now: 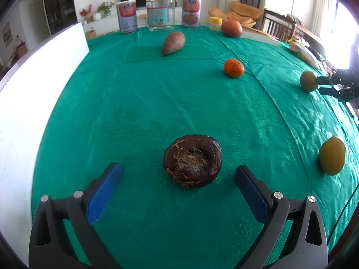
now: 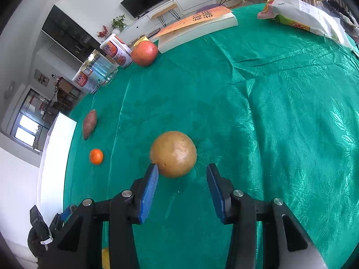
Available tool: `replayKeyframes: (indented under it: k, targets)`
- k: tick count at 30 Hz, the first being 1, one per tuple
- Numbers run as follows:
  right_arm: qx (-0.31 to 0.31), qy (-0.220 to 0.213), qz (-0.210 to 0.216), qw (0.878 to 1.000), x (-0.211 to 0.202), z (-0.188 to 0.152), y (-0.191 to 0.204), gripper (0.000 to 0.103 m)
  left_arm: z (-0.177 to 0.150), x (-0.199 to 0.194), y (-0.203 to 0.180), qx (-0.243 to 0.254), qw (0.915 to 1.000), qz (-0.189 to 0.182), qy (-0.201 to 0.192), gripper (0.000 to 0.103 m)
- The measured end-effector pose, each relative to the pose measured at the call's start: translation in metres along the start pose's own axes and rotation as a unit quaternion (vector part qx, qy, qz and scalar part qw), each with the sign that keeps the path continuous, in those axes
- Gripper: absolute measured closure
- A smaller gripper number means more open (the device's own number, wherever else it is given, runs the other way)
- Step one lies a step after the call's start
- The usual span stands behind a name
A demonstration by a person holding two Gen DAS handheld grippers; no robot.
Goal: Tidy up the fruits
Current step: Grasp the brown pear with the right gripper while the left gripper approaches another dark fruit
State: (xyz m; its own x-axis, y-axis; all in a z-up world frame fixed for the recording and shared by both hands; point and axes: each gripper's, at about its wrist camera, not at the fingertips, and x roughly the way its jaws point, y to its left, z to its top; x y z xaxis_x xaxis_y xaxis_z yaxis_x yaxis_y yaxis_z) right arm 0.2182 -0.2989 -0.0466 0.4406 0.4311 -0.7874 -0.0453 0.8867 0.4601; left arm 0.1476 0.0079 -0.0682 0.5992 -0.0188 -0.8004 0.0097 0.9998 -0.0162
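Checking left wrist view: my left gripper (image 1: 178,172) jaws apart, dark wrinkled fruit (image 1: 193,164) just ahead between tips, ungripped. Right wrist view: my right gripper (image 2: 182,173) partly apart, left pad touching brown round fruit (image 2: 173,154), not clamped. Fruits scattered; sorting mostly undone.

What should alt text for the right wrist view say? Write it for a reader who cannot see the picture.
The right gripper reaches for a round tan-brown fruit on a green tablecloth; its blue-padded jaws stand apart, one pad at the fruit's edge, the other clear. Farther left lie a small orange mandarin and a reddish sweet potato.
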Motion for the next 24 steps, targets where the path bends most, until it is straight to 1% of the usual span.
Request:
replayKeyframes:
  k: [2,5,7,8,9,11,13,15,17,18,19,20,21,22,23,24]
  targets:
    - [0.006,-0.003,-0.008,1.000,-0.004,0.000,-0.002,0.057,0.000,-0.003,0.004,-0.004,0.9999,-0.016,-0.001,0.003]
    - [0.002,-0.010,-0.014,1.000,-0.012,0.004,-0.002,0.056,-0.001,-0.009,0.013,-0.011,0.9991,-0.041,0.008,0.003]
    - [-0.005,-0.018,-0.025,1.000,-0.017,0.011,0.002,0.046,-0.003,-0.014,0.020,-0.019,0.9983,-0.055,0.010,0.003]
    - [-0.011,-0.021,-0.027,0.999,-0.019,0.015,0.005,0.036,-0.003,-0.016,0.022,-0.020,0.9980,-0.059,0.011,0.003]
    - [-0.016,-0.022,-0.031,0.999,-0.019,0.019,0.008,0.031,-0.003,-0.018,0.022,-0.019,0.9979,-0.061,0.011,0.004]
    - [-0.029,-0.012,-0.035,0.999,-0.010,0.027,0.019,0.031,-0.002,-0.020,0.019,-0.010,0.9981,-0.061,0.008,0.004]
    - [-0.045,0.014,-0.039,0.998,0.007,0.032,0.032,0.031,0.001,-0.020,0.012,0.003,0.9983,-0.057,0.005,0.004]
    - [-0.064,0.027,-0.065,0.995,0.025,0.033,0.044,0.031,0.004,-0.019,0.003,0.013,0.9983,-0.056,0.004,0.004]
    - [-0.081,0.026,-0.108,0.990,0.039,0.033,0.052,0.031,0.008,-0.015,-0.004,0.024,0.9985,-0.050,0.001,0.004]
    - [-0.086,0.029,-0.120,0.989,0.043,0.033,0.054,0.037,0.010,-0.012,-0.007,0.026,0.9987,-0.044,0.001,0.008]
    - [-0.088,0.030,-0.125,0.988,0.046,0.033,0.054,0.050,0.012,-0.009,-0.008,0.028,0.9988,-0.040,0.003,0.013]
    - [-0.085,0.026,-0.130,0.988,0.046,0.033,0.054,0.054,0.013,-0.006,-0.009,0.030,0.9988,-0.039,0.007,0.025]
    - [-0.080,0.024,-0.132,0.988,0.045,0.032,0.053,0.054,0.014,-0.003,-0.010,0.033,0.9986,-0.039,0.014,0.034]
    - [-0.076,0.022,-0.129,0.988,0.043,0.031,0.053,0.054,0.015,0.001,-0.012,0.036,0.9986,-0.035,0.018,0.037]
    - [-0.074,0.022,-0.123,0.989,0.039,0.030,0.051,0.054,0.015,0.001,-0.014,0.042,0.9987,-0.026,0.012,0.043]
    - [-0.070,0.022,-0.118,0.990,0.036,0.029,0.050,0.054,0.016,0.001,-0.015,0.045,0.9986,-0.026,0.009,0.056]
